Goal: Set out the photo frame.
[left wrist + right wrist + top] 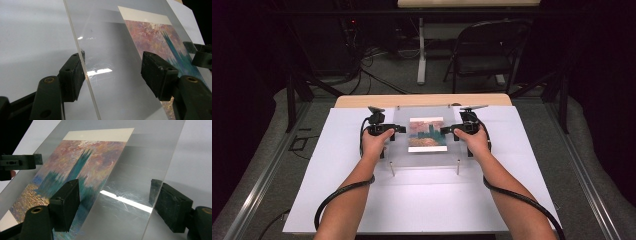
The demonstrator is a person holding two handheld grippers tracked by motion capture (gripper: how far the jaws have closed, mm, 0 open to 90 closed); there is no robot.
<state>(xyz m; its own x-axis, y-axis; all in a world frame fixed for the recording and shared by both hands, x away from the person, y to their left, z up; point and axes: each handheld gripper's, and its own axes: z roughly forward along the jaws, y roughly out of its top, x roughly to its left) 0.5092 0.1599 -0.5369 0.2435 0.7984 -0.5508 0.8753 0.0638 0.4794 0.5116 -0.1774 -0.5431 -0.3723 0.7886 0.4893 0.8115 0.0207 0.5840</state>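
Clear acrylic sheet (424, 136) level, crosswise.

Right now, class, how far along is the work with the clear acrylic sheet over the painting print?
Done: the clear acrylic sheet lies level on its corner posts, covering the painting print. In hand: the left gripper and right gripper each straddle one side edge, jaws not clamped. Left: probably gripping both edges and lifting the sheet.

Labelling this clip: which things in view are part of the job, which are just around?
In the job:
clear acrylic sheet
painting print under it
left gripper
right gripper

Just around:
folding chair
white table cover
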